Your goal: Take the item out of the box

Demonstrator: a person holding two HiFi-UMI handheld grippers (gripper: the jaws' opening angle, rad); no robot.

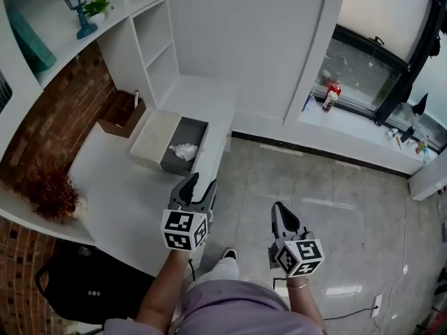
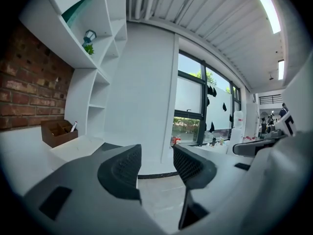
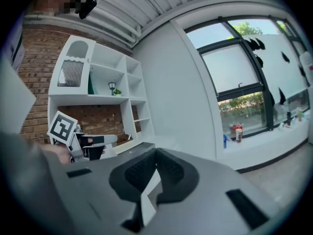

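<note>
The white crumpled item (image 1: 184, 151) lies inside the open dark-grey compartment of the box (image 1: 198, 128), which rests on the white surface (image 1: 119, 194) with its pale closed half on the side toward the brick wall (image 1: 52, 128). The left tongs (image 1: 199, 187) hover above the near edge of that surface, pointing toward the box. The item sits ahead of their tips and slightly to the left, near but clearly apart from them, with a strip of bare surface in between. The left gripper view shows these tongs with their ribbed pads standing apart and only floor and wall in the gap, so they hold nothing. The right tongs (image 1: 279, 213) hang over the grey tiled floor (image 1: 328, 187), off the surface altogether, beside the left tongs and farther from the box, well apart from the item. In the right gripper view their pads meet at the tip, closed with nothing caught between them. A brown wooden tray (image 1: 122, 114) stands on the surface beyond the box, against the white shelving (image 1: 150, 40). A reddish dried plant (image 1: 52, 187) sits at the left end of the surface. From the left gripper view the item cannot be made out.
</note>
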